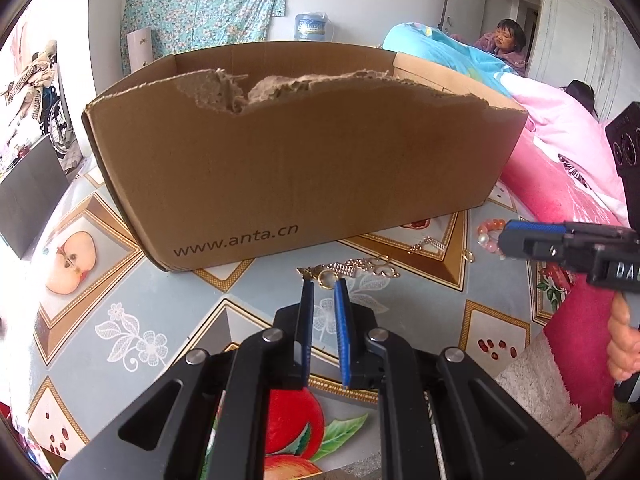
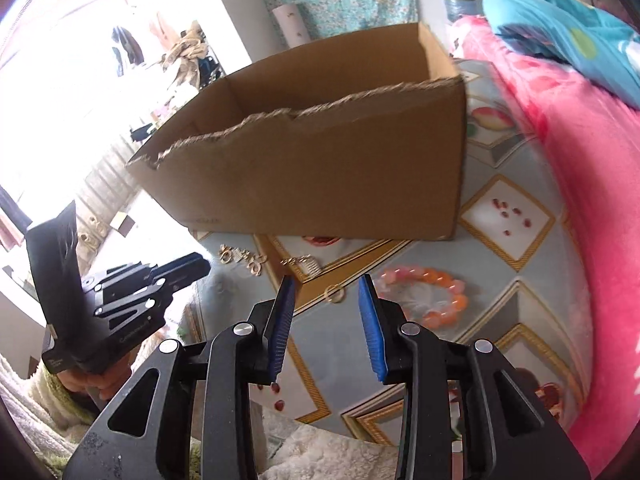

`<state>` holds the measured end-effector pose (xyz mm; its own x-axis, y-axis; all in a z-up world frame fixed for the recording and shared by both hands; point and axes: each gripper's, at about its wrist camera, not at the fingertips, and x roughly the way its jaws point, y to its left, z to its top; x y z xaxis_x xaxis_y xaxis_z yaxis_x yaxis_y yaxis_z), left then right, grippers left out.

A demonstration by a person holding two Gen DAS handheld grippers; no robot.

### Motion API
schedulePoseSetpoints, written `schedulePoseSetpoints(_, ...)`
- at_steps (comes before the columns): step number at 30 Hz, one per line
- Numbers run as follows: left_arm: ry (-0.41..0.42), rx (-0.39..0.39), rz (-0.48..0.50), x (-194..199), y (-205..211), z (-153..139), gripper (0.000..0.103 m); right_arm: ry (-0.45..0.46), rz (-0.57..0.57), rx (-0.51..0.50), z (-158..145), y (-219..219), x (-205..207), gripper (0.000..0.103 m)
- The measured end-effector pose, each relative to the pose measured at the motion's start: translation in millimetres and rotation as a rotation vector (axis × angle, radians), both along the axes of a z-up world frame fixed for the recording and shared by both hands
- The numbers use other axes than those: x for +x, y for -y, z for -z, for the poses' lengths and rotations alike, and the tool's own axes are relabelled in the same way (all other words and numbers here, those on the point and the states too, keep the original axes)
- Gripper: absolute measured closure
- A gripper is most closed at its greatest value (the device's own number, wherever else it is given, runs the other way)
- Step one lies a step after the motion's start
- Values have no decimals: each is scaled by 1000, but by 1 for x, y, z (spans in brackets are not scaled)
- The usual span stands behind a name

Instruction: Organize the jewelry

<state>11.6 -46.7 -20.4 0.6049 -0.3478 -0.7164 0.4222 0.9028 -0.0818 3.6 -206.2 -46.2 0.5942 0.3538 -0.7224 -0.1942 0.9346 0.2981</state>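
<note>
Gold jewelry lies on the fruit-patterned tablecloth (image 1: 120,280) in front of a torn cardboard box (image 1: 300,168). My left gripper (image 1: 325,286) is nearly closed, its tips pinching a small gold ring (image 1: 326,280) at the end of a gold chain cluster (image 1: 360,269). A gold clip (image 1: 428,245) lies farther right. My right gripper (image 2: 326,280) stands open just above the cloth, with another gold ring (image 2: 334,292) lying untouched between and ahead of its fingertips. An orange and pink bead bracelet (image 2: 432,296) rests to its right. In the left wrist view the right gripper (image 1: 506,240) reaches in beside the bracelet (image 1: 490,236).
The box (image 2: 320,184) has open, ragged top edges and stands behind the jewelry. A pink blanket (image 2: 580,200) borders the table on the right. A person (image 1: 508,40) sits far back. A hand (image 1: 622,340) holds the right gripper's handle.
</note>
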Motion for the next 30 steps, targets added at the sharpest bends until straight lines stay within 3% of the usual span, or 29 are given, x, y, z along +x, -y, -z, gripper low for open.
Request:
schedulePoseSetpoints(10,7,56,36,12,16,7,86,-19,-15,11,9,-7,4,73)
schedulePoseSetpoints(20,40,122,47,12,24,8,86,-16,-8,14,17,2,13,75)
schedulePoseSetpoints(30,47,133,49,7,25,8,92,-4,12,20,15,11,6,76)
